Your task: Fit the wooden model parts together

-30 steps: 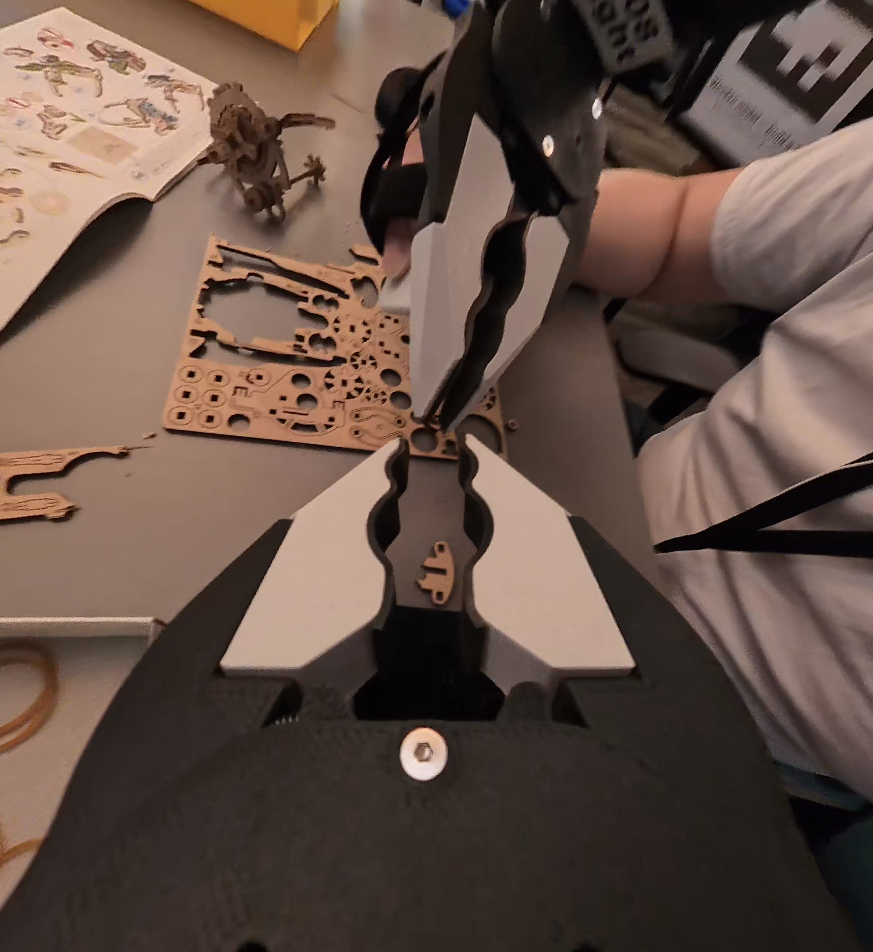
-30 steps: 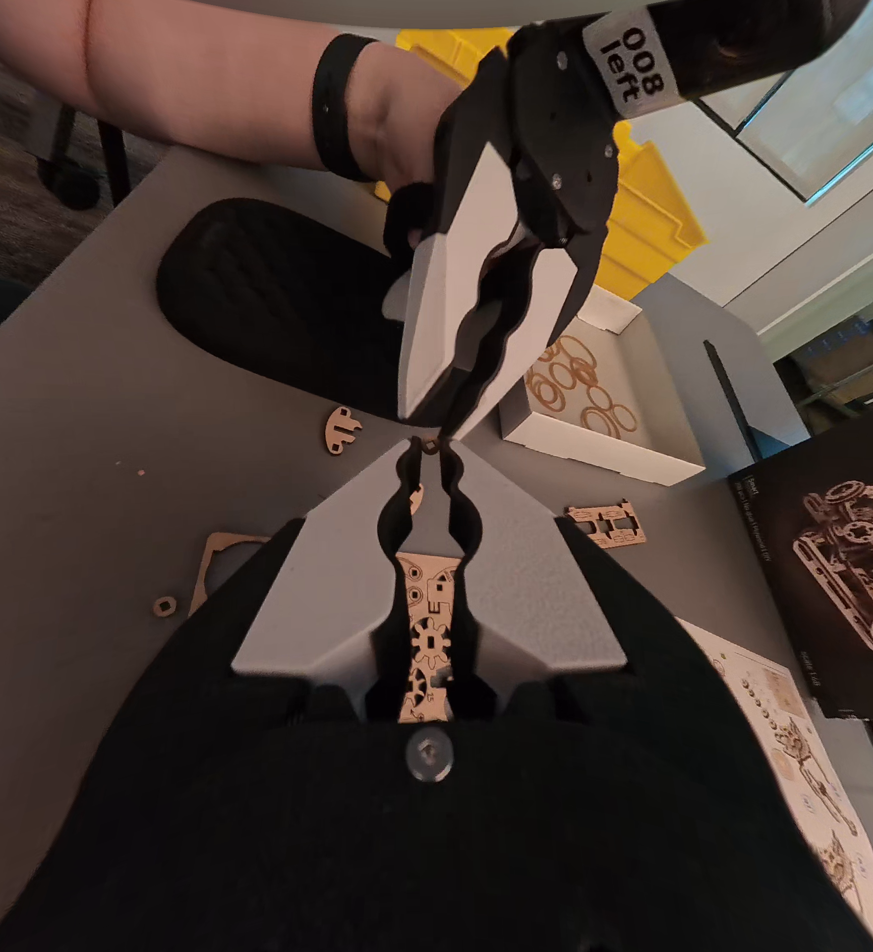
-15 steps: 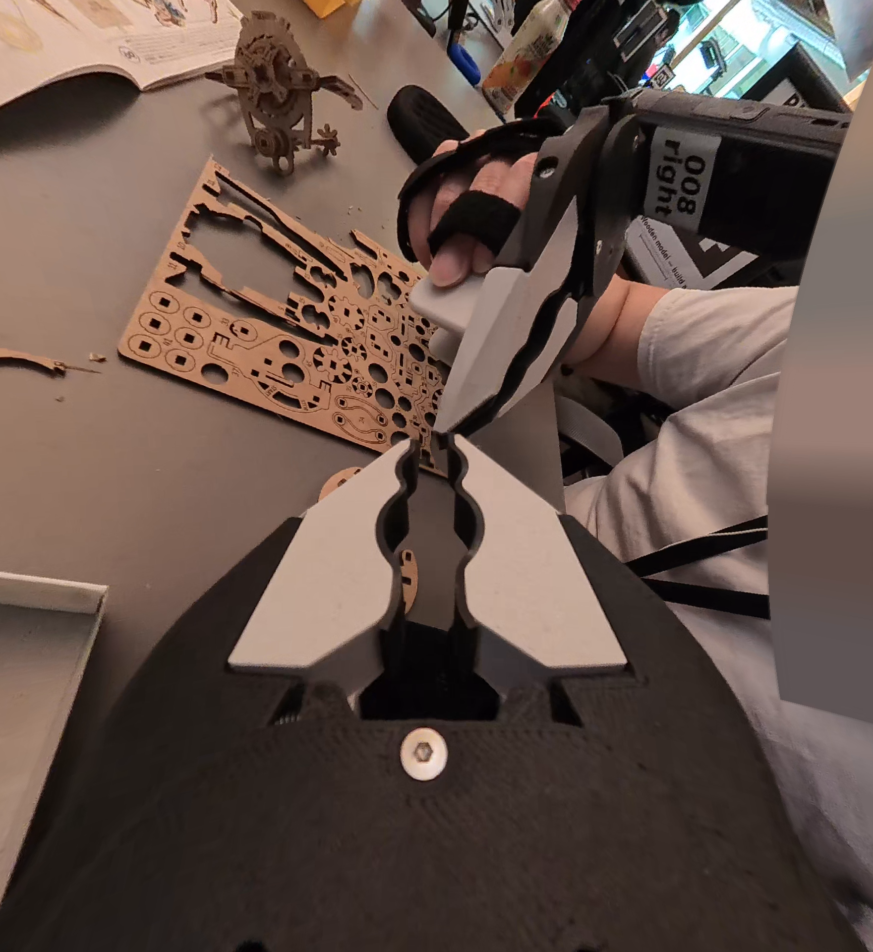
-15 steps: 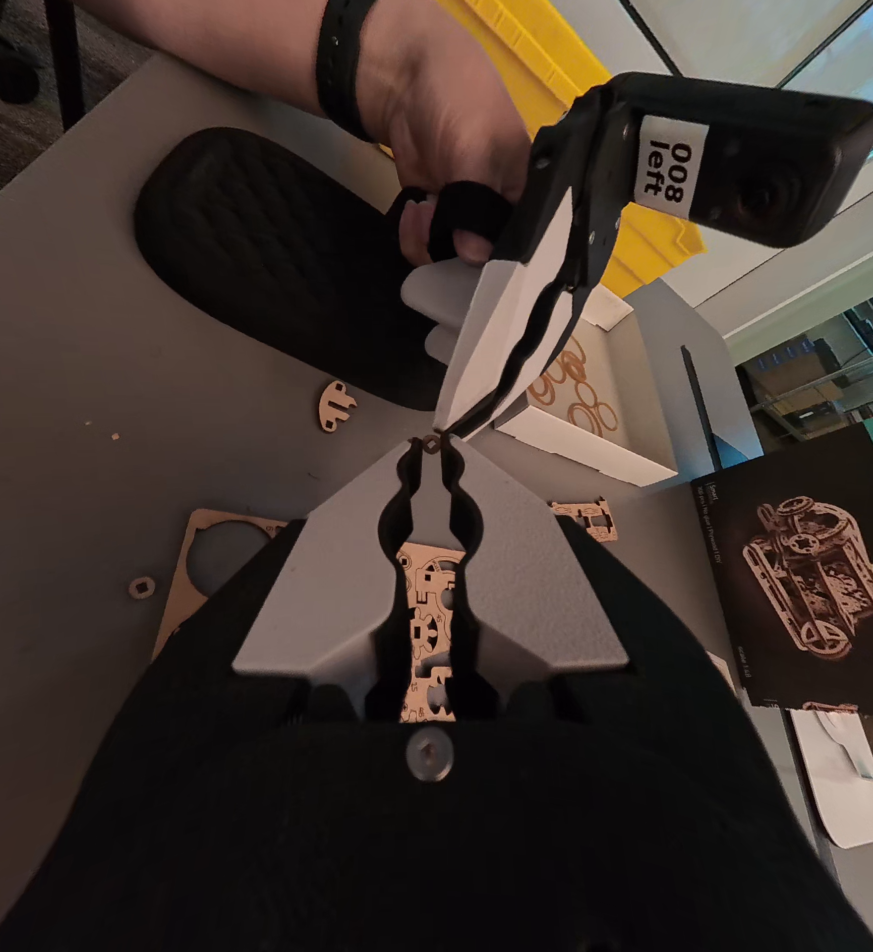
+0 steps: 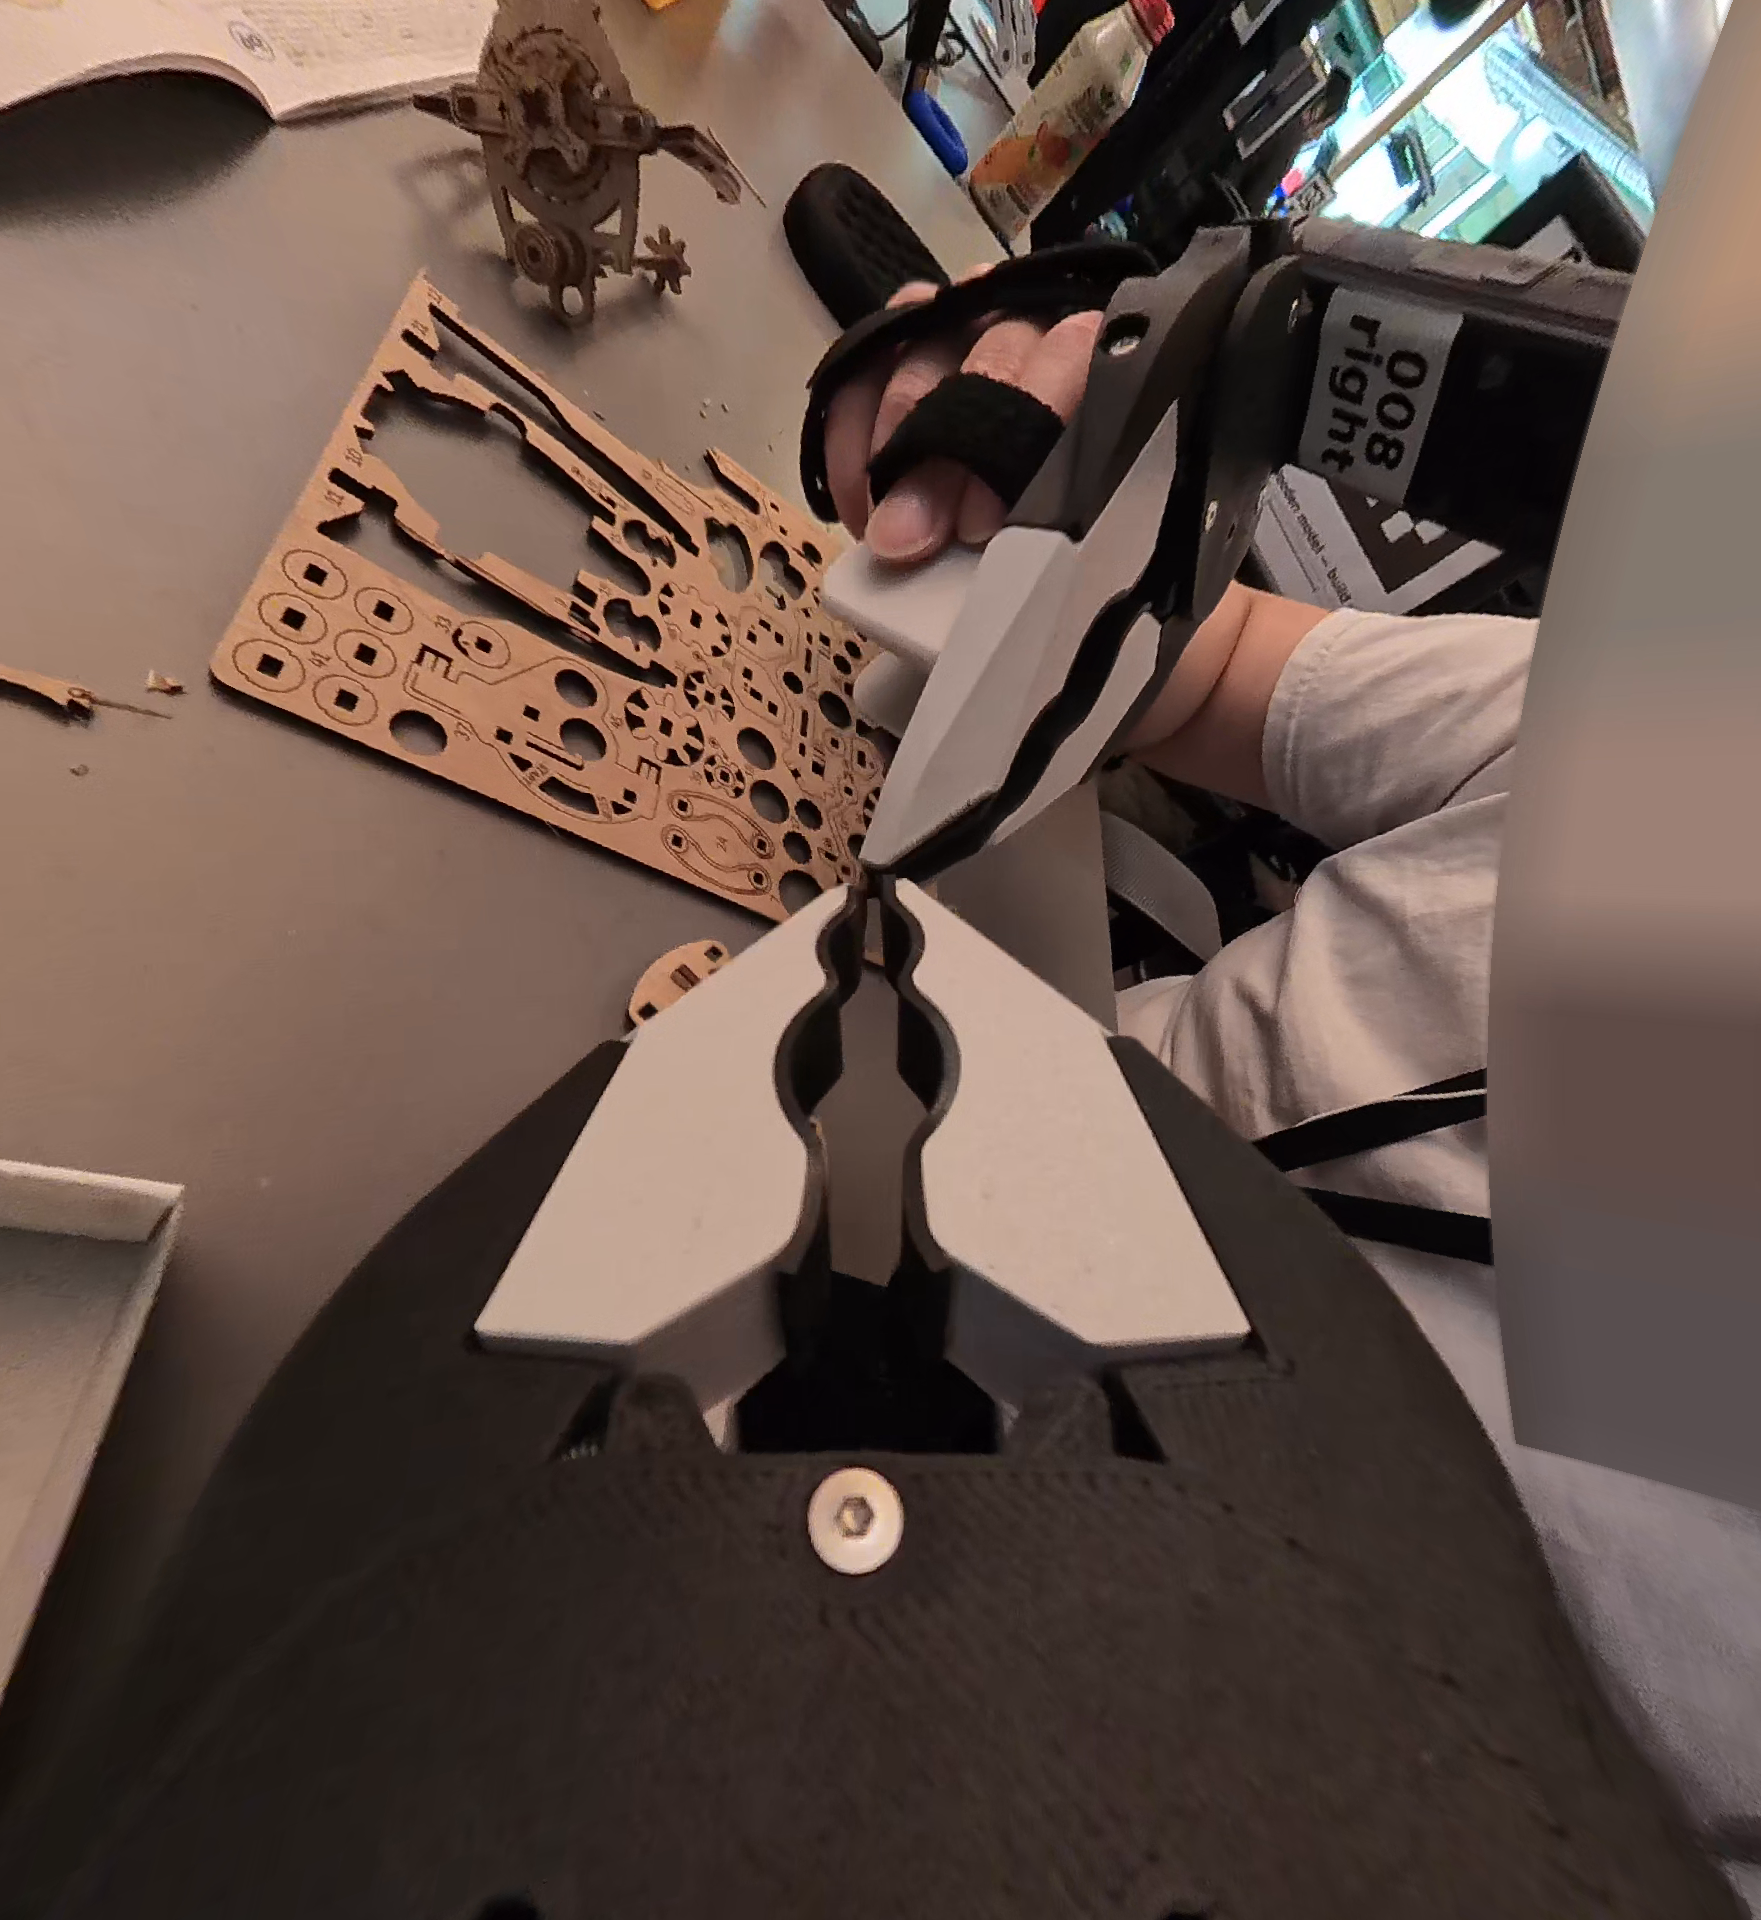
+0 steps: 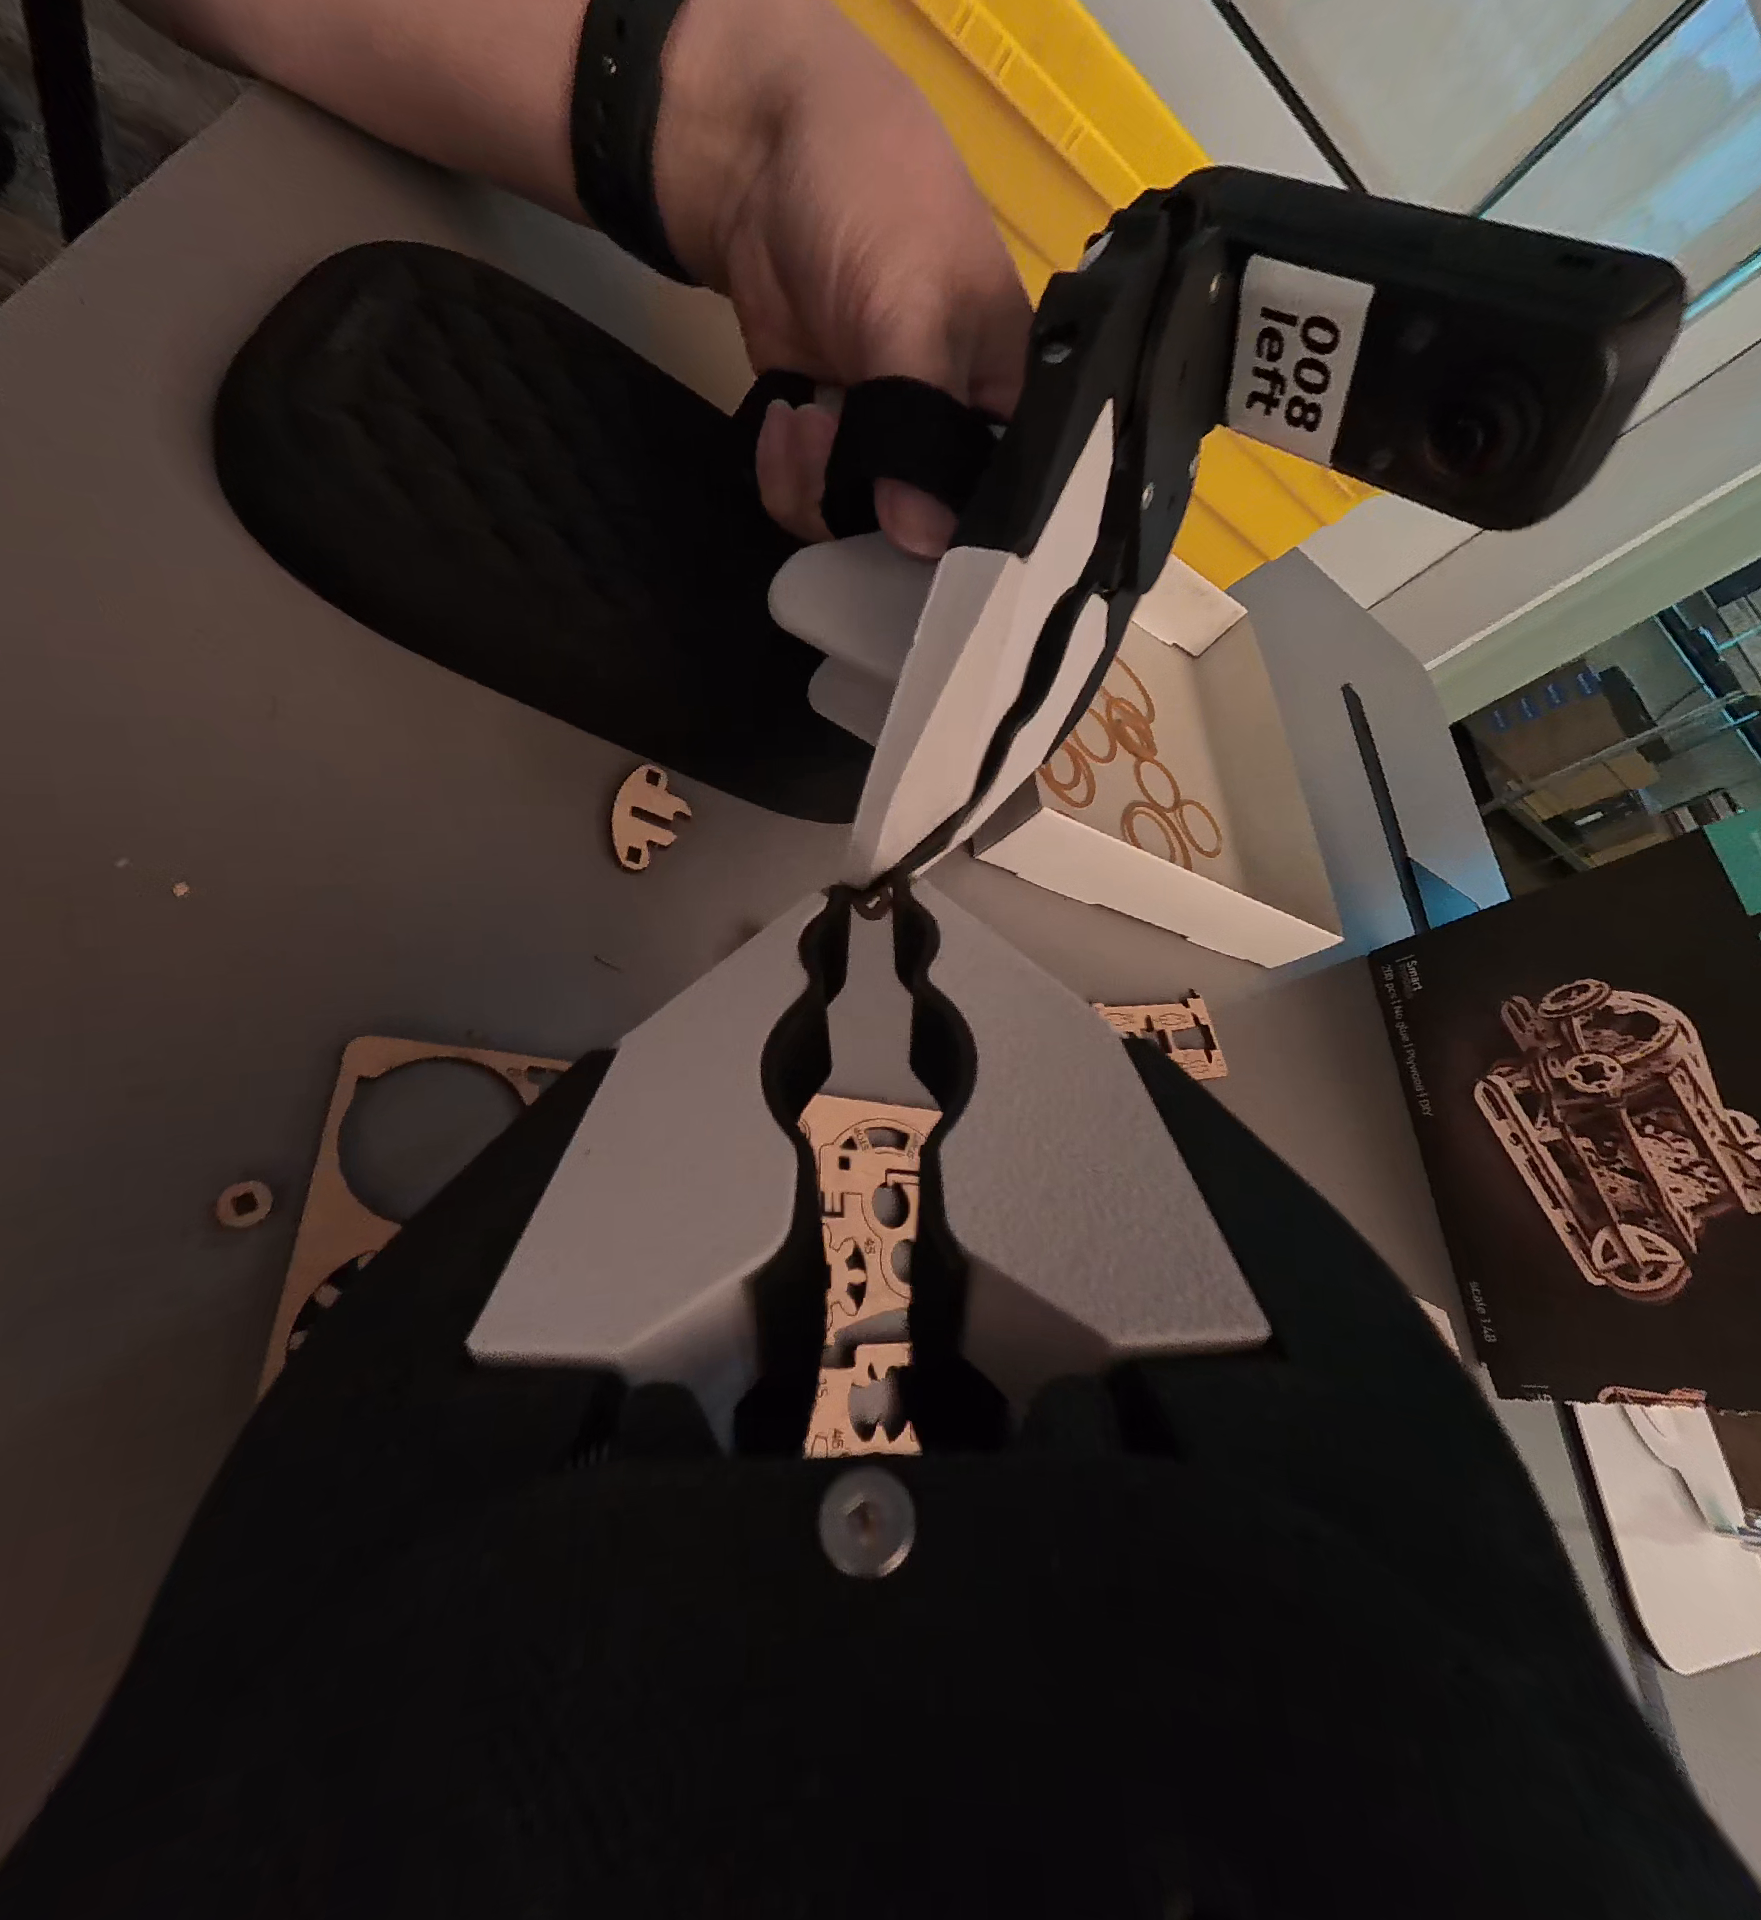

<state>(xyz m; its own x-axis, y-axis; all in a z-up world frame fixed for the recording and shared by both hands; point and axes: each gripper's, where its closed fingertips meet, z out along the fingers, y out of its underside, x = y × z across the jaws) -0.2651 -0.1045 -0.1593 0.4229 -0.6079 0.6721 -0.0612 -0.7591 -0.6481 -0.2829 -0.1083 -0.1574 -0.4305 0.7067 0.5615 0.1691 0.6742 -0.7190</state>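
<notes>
My left gripper [image 5: 863, 906] and my right gripper [image 6: 868, 906] meet tip to tip above the grey table. Each is shut on a tiny dark wooden part; the right one's looks like a small ring [image 6: 870, 900]. The parts touch where the tips meet, and how they join is too small to tell. In the left wrist view the right gripper [image 5: 871, 864] comes in from the upper right. In the right wrist view the left gripper [image 6: 891, 873] comes in from the upper right. A punched wooden sheet [image 5: 564, 644] lies under the tips.
An assembled wooden model [image 5: 564, 156] and a booklet [image 5: 128, 52] lie at the far side. A half-round part [image 6: 647, 826], a washer [image 6: 244, 1205], a black pad [image 6: 502, 520], a white box of rubber bands [image 6: 1146, 821] and a black kit box [image 6: 1634, 1122] surround the work. The tips of both grippers are at nearly the same place.
Both grippers have tilted and swung while their tips stayed together. Each now sees the other coming from the upper right, where it stood nearly upright a second ago.
</notes>
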